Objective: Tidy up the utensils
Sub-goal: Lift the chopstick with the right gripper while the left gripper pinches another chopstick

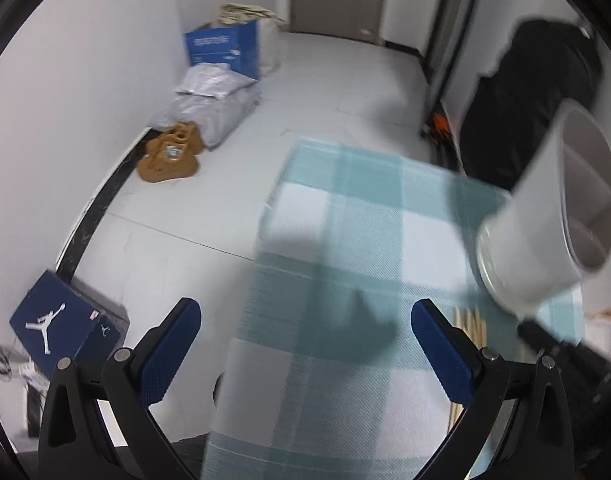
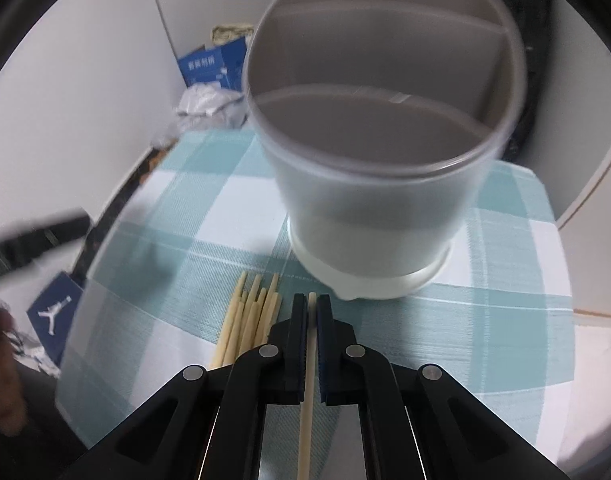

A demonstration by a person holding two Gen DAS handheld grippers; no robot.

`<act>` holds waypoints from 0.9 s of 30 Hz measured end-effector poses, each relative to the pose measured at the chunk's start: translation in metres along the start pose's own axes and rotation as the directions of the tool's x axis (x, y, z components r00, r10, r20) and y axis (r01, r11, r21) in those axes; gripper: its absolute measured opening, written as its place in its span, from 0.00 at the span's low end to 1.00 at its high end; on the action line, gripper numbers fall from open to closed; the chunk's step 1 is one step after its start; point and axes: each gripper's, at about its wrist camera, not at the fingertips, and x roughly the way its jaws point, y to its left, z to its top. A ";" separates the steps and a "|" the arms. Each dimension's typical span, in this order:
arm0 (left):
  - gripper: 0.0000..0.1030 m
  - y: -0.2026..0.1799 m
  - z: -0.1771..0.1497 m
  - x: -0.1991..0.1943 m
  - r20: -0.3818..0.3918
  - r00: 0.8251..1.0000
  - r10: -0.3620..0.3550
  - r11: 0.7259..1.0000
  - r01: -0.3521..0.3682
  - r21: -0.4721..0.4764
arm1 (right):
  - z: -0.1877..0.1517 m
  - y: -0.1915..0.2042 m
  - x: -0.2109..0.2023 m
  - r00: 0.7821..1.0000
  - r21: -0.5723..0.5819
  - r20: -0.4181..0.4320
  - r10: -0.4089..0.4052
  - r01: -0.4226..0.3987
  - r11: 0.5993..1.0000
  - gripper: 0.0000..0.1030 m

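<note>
Chopstick (image 2: 310, 364) runs lengthwise up the frame's lower centre, pinched in the right gripper (image 2: 311, 308)'s closed jaws; its tip points toward the divided holder (image 2: 369, 184) just above; left gripper (image 1: 305, 320) gapes empty.

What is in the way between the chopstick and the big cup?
Nothing visible. The right gripper is shut on one chopstick; only bare cloth lies between its tip and the cup, whose compartments look empty.

Left wrist: I look steeply down past the checked cloth's (image 1: 345, 240) left edge to the floor.
Right wrist: close, down-facing, utensil holder (image 2: 369, 184) fills it.
Shared: cloth, holder (image 1: 545, 220), chopsticks (image 2: 249, 320).
</note>
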 end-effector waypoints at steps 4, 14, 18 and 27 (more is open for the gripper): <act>0.99 -0.017 -0.010 0.008 -0.068 0.997 -0.037 0.997 0.042 0.072 | -0.002 -0.013 -0.019 0.999 0.052 0.042 0.026 -0.028 0.998 0.03; 0.99 -0.040 -0.026 0.015 -0.160 0.984 -0.078 0.986 0.100 0.135 | 0.003 -0.040 -0.044 0.978 0.185 0.156 0.136 -0.164 0.969 0.03; 0.99 -0.050 -0.030 0.020 -0.178 0.983 -0.050 0.984 0.078 0.158 | 0.007 -0.054 -0.040 0.960 0.268 0.188 0.205 -0.251 0.930 0.03; 0.99 -0.057 -0.031 0.030 -0.190 0.982 0.019 0.982 0.018 0.189 | 0.003 -0.082 -0.053 0.944 0.321 0.246 0.222 -0.295 0.900 0.03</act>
